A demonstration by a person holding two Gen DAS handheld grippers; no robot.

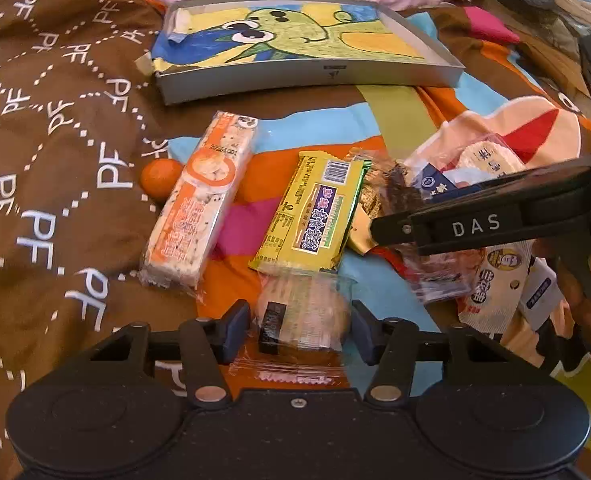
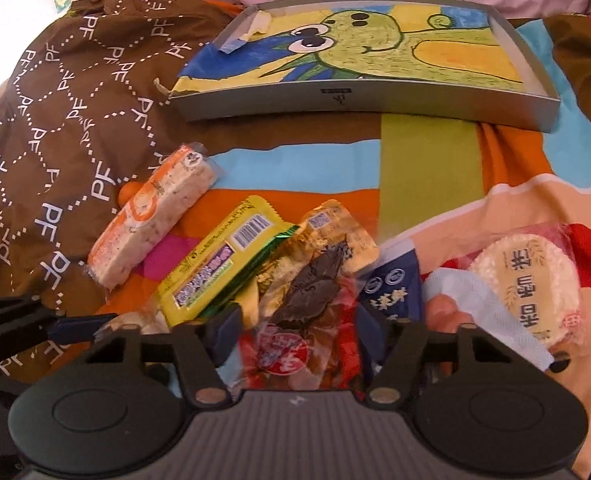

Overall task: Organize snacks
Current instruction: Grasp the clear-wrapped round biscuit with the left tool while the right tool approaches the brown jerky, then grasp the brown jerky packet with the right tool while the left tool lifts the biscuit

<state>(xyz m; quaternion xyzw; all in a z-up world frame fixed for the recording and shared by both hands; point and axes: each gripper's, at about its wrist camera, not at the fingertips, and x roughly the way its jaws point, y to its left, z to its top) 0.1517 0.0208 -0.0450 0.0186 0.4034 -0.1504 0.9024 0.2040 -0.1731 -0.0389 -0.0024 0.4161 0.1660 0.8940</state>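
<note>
Two tools: left tool [image 1: 300,330] clamps a round crinkly-wrapped rice cracker [image 1: 303,320], right tool [image 2: 297,330] grips a glossy red pouch [image 2: 299,344].

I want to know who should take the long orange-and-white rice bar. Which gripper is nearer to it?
Left. The left gripper sits just right of the rice bar's near end, around a round cracker pack. The right gripper is farther right, beyond the yellow packet.
</note>
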